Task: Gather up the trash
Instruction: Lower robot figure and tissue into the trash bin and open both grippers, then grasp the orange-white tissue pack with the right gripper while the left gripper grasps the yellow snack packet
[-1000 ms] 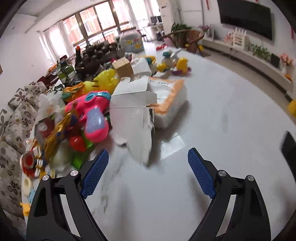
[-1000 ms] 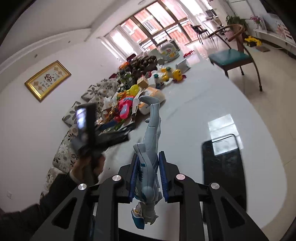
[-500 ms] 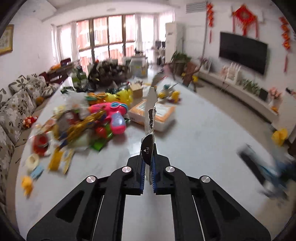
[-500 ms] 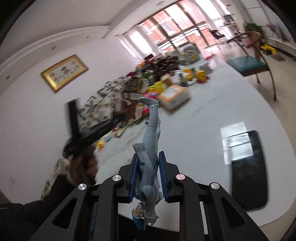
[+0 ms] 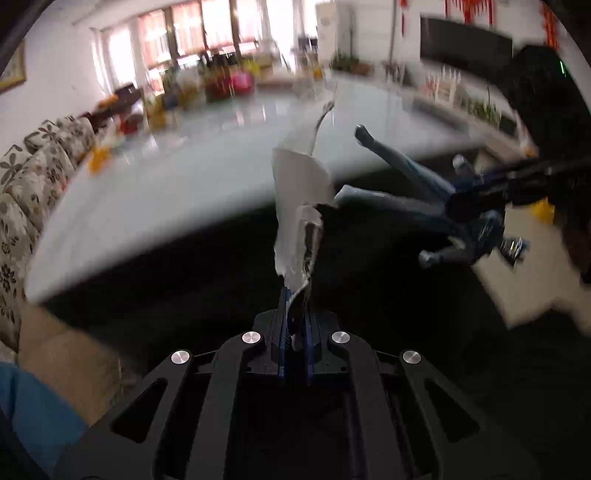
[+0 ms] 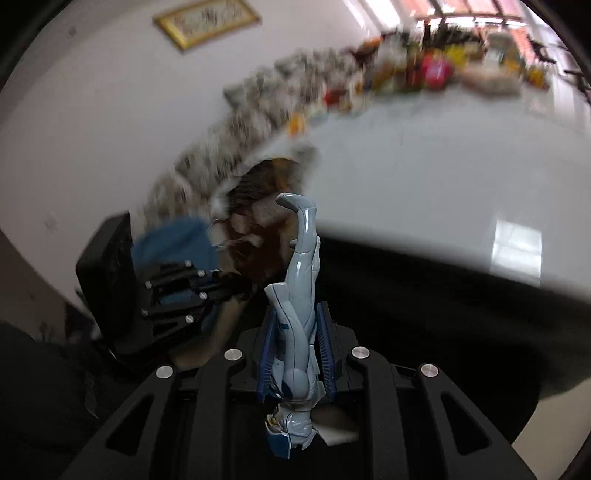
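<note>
A torn card (image 5: 299,206) is pinched by the left gripper (image 5: 295,332); a toy (image 6: 299,295) is squeezed by the right gripper (image 6: 297,354), mid-frame.

Far clutter on the table (image 5: 207,177): smeared by motion in both views; single items cannot be named.
Sofa (image 5: 33,173): cut by the left edge of the left wrist view; in the right wrist view only streaks.
Space under the table edge: black, nothing readable.
Paper scrap (image 5: 299,206): its lower end is hidden between the pads of the left gripper (image 5: 295,332).
Toy figure (image 6: 297,314): waist covered by the pads of the right gripper (image 6: 295,354); blurred in the left view.
Framed picture (image 6: 207,20): writing too blurred to read.
</note>
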Demonstrator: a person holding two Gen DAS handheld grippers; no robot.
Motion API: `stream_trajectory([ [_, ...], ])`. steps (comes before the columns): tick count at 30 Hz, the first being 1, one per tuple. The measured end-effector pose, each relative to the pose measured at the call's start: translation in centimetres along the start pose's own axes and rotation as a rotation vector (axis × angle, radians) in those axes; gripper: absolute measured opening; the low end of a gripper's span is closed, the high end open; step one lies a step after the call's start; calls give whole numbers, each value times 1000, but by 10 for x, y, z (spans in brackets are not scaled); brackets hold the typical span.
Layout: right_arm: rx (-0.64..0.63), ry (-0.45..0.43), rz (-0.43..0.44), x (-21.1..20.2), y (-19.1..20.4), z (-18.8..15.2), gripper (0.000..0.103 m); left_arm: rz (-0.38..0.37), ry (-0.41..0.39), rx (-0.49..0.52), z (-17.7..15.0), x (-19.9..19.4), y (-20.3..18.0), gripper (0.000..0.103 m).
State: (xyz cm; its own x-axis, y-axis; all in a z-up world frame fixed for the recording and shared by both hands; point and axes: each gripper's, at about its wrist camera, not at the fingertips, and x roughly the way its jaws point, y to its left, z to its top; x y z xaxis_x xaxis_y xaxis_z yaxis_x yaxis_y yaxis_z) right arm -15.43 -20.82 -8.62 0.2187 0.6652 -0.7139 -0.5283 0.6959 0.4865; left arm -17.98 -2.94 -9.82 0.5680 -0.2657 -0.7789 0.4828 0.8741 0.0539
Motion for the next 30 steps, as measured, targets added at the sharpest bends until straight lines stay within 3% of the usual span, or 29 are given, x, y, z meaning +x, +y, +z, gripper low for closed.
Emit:
stream_trajectory([
  [4,-9,162,-63,48,-15,-23,22,-62,142,22,-36,43,-2,6],
  [8,-16,264,-116,90,-36,-30,22,-126,271,-32,-49,96,12,6],
  [11,-52,344,-170,123,-51,-33,23,-107,358,-17,-51,135,17,9],
  [13,-39,400,-192,142,-67,-36,33,-87,423,0,-55,156,16,42],
  [14,-36,405,-212,145,-72,-38,47,-57,449,19,-57,166,14,71],
  [16,-37,409,-212,139,-71,-43,49,-24,448,56,-56,172,11,73],
  [20,-77,324,-178,88,-47,-29,49,-39,374,70,-44,145,8,73],
  [23,-153,186,-128,21,-8,-8,50,-36,290,56,-23,106,13,73],
  [24,-180,122,-134,-4,1,8,55,-34,250,42,-12,89,16,73],
  [28,-253,-75,-258,-68,0,76,77,-63,50,-25,25,26,39,83],
  [30,-268,-159,-399,-83,-31,129,94,-48,-48,-54,49,5,51,87],
])
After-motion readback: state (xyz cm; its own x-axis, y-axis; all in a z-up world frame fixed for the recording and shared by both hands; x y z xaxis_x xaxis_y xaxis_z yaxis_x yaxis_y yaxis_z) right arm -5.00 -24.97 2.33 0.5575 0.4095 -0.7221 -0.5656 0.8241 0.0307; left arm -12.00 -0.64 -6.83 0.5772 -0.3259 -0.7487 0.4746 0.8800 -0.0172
